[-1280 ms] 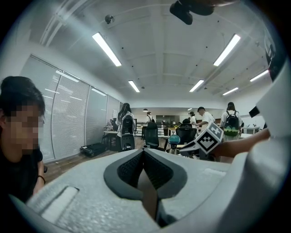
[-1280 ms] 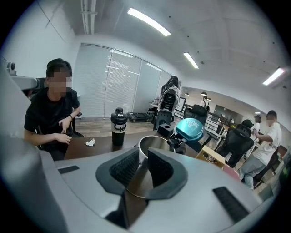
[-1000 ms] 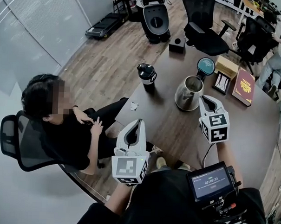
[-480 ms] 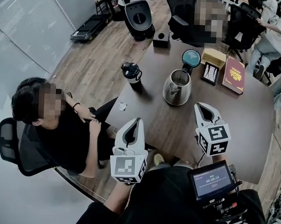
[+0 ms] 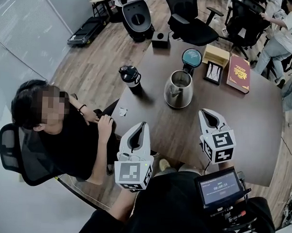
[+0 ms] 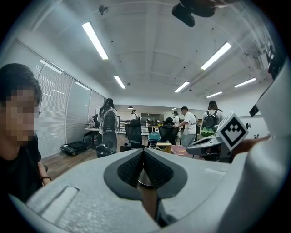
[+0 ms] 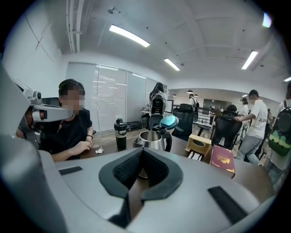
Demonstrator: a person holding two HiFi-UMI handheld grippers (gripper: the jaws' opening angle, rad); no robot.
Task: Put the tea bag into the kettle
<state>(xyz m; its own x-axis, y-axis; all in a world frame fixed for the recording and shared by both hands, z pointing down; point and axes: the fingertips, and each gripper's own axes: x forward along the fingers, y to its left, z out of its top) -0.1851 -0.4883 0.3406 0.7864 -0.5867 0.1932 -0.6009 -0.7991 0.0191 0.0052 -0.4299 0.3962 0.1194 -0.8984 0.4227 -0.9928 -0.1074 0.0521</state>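
Observation:
The steel kettle (image 5: pixel 178 89) stands on the dark table (image 5: pixel 252 123) with its teal lid (image 5: pixel 191 56) flipped up; it also shows in the right gripper view as the kettle (image 7: pixel 151 140). A small white tea bag (image 5: pixel 122 112) lies near the table's left edge, seen too as the tea bag (image 7: pixel 98 149). My left gripper (image 5: pixel 143 124) hovers over the near edge, shut and empty, to the right of the tea bag. My right gripper (image 5: pixel 204 113) is shut and empty, near and right of the kettle. The left gripper (image 6: pixel 142 152) and right gripper (image 7: pixel 142 152) show pads pressed together.
A black bottle (image 5: pixel 130 76) stands left of the kettle. A wooden box (image 5: pixel 216 55), a framed item (image 5: pixel 213 73) and a red book (image 5: pixel 239 73) lie behind it. A seated person (image 5: pixel 63 129) rests a hand (image 5: pixel 105 122) by the tea bag. Office chairs stand beyond.
The view has shifted, and the kettle now sits farther from my right gripper. The seated person's hand has moved up toward the table edge. Both grippers stay shut.

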